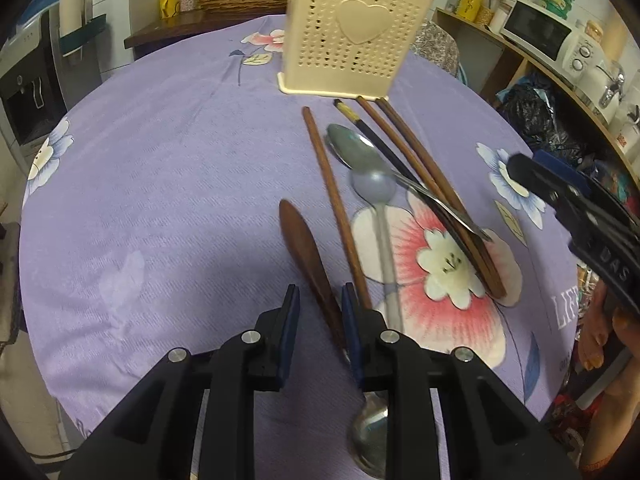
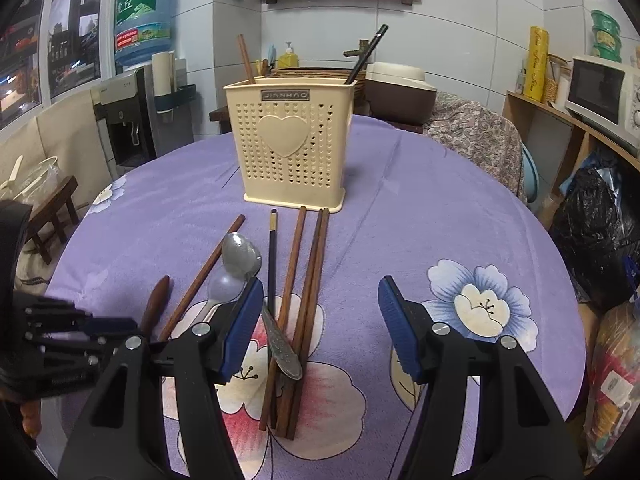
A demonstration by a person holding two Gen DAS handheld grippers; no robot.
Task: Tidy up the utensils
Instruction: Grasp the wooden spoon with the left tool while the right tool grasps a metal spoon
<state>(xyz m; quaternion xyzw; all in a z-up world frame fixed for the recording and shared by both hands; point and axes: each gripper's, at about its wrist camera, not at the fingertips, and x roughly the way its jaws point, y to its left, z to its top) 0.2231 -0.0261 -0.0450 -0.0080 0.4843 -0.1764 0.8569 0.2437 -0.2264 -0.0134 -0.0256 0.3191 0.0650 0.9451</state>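
A cream perforated utensil holder [image 1: 352,40] with a heart stands on the purple cloth; it also shows in the right wrist view [image 2: 290,144], holding a brown and a black chopstick. In front lie brown chopsticks [image 2: 304,312], a black chopstick [image 2: 272,264], a metal spoon [image 2: 244,258], a grey plastic spoon [image 1: 378,216] and a brown wooden spoon [image 1: 304,252]. My left gripper [image 1: 320,300] is open, its fingers either side of the wooden spoon's handle. My right gripper [image 2: 320,300] is wide open above the chopsticks, holding nothing.
Another metal spoon [image 1: 372,432] lies under the left gripper. The right gripper shows at the right edge of the left wrist view [image 1: 560,196]. A water dispenser [image 2: 132,112] stands left, a shelf with a microwave [image 2: 600,88] right.
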